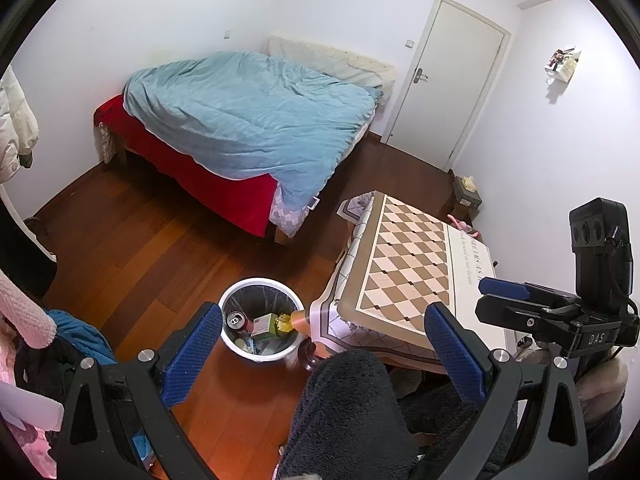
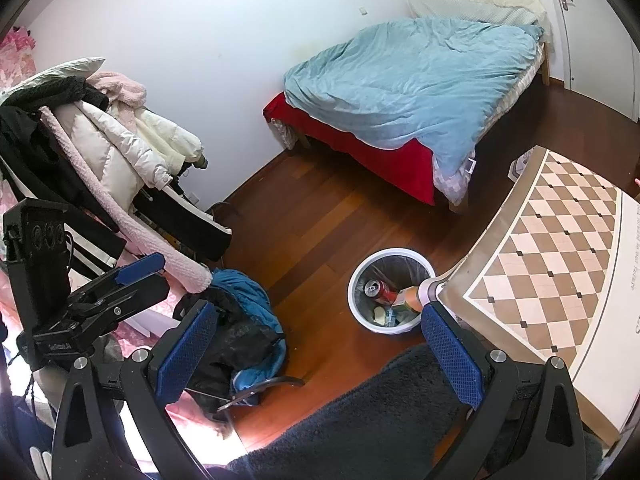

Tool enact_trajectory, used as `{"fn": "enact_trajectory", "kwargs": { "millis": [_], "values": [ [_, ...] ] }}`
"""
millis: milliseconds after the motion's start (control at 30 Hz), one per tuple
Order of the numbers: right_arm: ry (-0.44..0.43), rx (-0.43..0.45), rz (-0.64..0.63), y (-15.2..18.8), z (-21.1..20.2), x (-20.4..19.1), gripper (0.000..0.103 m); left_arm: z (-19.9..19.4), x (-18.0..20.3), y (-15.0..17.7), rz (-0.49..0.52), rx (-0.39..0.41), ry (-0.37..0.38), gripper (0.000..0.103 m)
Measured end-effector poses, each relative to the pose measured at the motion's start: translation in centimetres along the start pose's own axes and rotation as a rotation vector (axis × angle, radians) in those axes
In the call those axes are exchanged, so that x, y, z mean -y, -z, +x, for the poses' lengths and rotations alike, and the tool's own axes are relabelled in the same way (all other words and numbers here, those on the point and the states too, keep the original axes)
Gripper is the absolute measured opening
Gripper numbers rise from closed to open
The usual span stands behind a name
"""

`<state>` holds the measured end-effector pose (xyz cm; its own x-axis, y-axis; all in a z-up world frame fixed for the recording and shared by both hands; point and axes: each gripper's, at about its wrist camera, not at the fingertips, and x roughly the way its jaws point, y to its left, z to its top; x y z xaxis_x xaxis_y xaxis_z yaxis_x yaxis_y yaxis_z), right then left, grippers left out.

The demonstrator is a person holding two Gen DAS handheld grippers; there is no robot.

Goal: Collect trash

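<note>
Sitting on the floor just beside the near corner of the table (image 1: 416,264), the white bin (image 1: 261,354) already holds the trash: a red drink can (image 1: 237,320) lying with its silver top up, a green and white carton (image 1: 267,325), something yellow and a few paler scraps. The table top shows bare.

The can looks light, thin-walled and a little slippery, easily dented, so a hold across its middle should suit. The carton looks light and crushable (flat faces make the surest grip).

The left tongs (image 1: 322,348) stand wide open with nothing between the blue pads; the right tongs (image 2: 318,350) are likewise spread and empty.

Writing: "DAS" on the right tongs' body, and script along the table's white edge, too warped to read. The can's brand cannot be made out.
</note>
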<state>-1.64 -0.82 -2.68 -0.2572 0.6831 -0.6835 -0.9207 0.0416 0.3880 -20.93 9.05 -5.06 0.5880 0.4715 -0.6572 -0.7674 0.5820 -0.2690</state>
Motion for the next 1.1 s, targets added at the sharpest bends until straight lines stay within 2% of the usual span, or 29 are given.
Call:
{"fn": "enact_trajectory", "kwargs": {
  "millis": [1100],
  "values": [
    [-0.002,0.002,-0.004,0.12,-0.03,-0.13,0.103,-0.64,-0.46,-0.16,0.012,0.015,0.012,0.103]
  ]
}}
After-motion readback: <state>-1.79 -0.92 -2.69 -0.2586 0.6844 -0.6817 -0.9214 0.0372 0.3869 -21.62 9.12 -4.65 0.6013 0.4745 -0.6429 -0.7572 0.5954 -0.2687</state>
